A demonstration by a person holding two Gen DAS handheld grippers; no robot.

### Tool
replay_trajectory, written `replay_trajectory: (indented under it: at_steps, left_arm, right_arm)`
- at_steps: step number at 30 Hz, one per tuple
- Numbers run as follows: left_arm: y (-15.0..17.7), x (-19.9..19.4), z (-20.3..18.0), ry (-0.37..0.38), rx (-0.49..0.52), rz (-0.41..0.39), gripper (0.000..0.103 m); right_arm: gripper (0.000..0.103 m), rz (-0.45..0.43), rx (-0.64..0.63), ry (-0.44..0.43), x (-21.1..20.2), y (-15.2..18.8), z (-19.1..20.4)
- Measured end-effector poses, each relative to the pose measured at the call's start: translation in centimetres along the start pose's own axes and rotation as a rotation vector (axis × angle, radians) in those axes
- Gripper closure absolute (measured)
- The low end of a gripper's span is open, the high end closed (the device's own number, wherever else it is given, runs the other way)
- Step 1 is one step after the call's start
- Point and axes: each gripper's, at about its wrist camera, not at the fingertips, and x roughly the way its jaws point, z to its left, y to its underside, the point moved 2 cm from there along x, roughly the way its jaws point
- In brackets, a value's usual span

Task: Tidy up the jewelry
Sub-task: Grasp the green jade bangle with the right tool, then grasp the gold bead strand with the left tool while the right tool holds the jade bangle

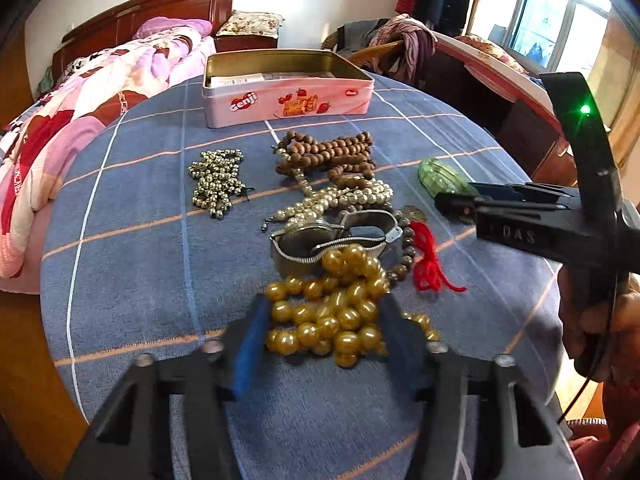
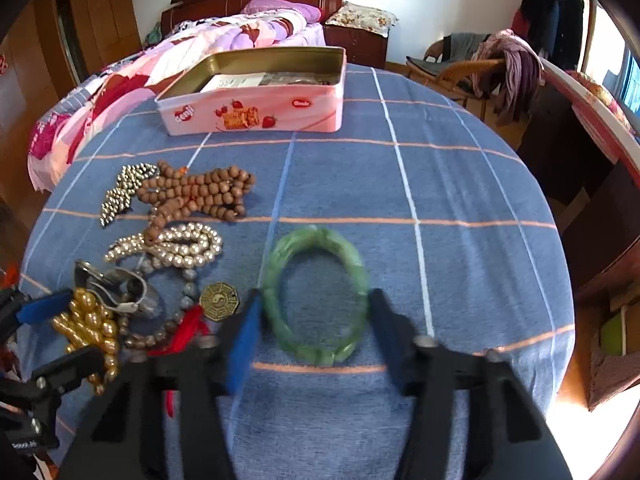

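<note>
A pile of large amber beads [image 1: 328,320] lies on the blue checked cloth [image 1: 140,240], between the fingers of my left gripper [image 1: 325,300]. Both pads touch the pile, so that gripper is shut on it. A green jade bangle [image 2: 280,248] lies flat, and my right gripper [image 2: 315,296] is shut on its two sides. In the left wrist view the same bangle [image 1: 436,176] shows at the right gripper's tip. An open pink biscuit tin [image 1: 288,100] [image 2: 256,116] stands at the far side of the table.
Between the tin and the grippers lie brown wooden beads [image 1: 332,152], a small metallic bead chain [image 1: 216,180], a pearl strand [image 1: 340,200], a metal watch [image 1: 320,236], a red tassel [image 1: 428,264] and a brass octagonal charm [image 2: 219,302]. A bed stands behind the table on the left, chairs on the right.
</note>
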Motion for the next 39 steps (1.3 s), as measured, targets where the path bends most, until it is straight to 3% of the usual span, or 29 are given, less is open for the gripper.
replay_trajectory:
  at_steps: [2, 4, 10, 16, 18, 19, 24, 31, 39]
  left_arm:
    - [0.3, 0.0, -0.6, -0.061, 0.068, -0.002, 0.077]
    - [0.6, -0.1, -1.0, -0.076, 0.112, -0.002, 0.081]
    - [0.9, -1.3, -0.2, -0.003, 0.067, -0.038, 0.081]
    - [-0.3, -4.6, 1.6, 0.107, -0.016, -0.164, 0.081]
    - [-1.0, -5.8, 2.1, 0.1, -0.025, -0.208, 0.083]
    - [-1.3, -6.3, 2.3, 0.108, -0.035, -0.227, 0.093]
    - [-2.7, -7.6, 3.2, 0.124, -0.074, -0.295, 0.093]
    - [-3.0, -6.6, 4.4, 0.074, -0.079, -0.282, 0.093]
    - [-4.0, -8.1, 4.7, 0.084, -0.088, -0.329, 0.093]
  right_arm:
    - [0.076, -0.001, 0.028, -0.021, -0.1, 0.0, -0.6]
    - [0.083, 0.001, 0.062, -0.046, -0.1, -0.1, -1.2]
    - [0.085, -0.023, 0.139, -0.146, -0.8, -0.1, -1.8]
    - [0.085, -0.123, 0.114, -0.172, -3.2, -1.0, -1.0]
    - [0.085, -0.148, 0.114, -0.177, -3.8, -1.4, -0.9]
    - [0.085, -0.162, 0.115, -0.18, -4.0, -1.6, -0.8]
    - [0.085, -0.192, 0.109, -0.175, -4.3, -2.3, -0.5]
    - [0.085, -0.181, 0.123, -0.165, -3.5, -2.4, -1.0]
    - [0.085, -0.207, 0.122, -0.165, -4.2, -2.9, -1.1]
